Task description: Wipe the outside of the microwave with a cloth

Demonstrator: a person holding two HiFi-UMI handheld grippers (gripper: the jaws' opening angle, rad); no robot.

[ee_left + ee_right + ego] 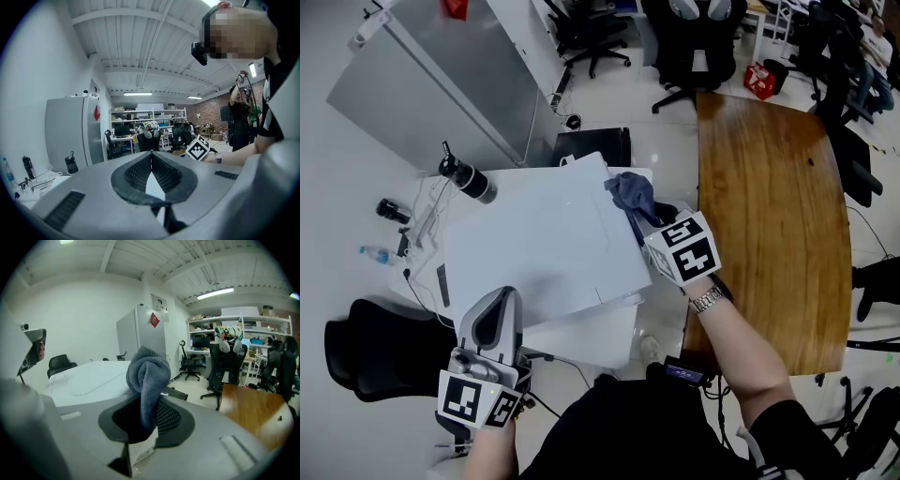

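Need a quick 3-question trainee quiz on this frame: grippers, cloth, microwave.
1. Multiple choice: the right gripper is shut on A) a sponge, B) the grey-blue cloth, C) a bottle.
2. True or false: the left gripper is shut and holds nothing.
3. Fill in: in the head view, the wooden table lies to the ___ of the microwave.
Key: 1 B; 2 true; 3 right.

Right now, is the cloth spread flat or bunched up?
Bunched up: the cloth sticks out of the right gripper as a rolled wad, clamped between its jaws, near the microwave's far right corner.
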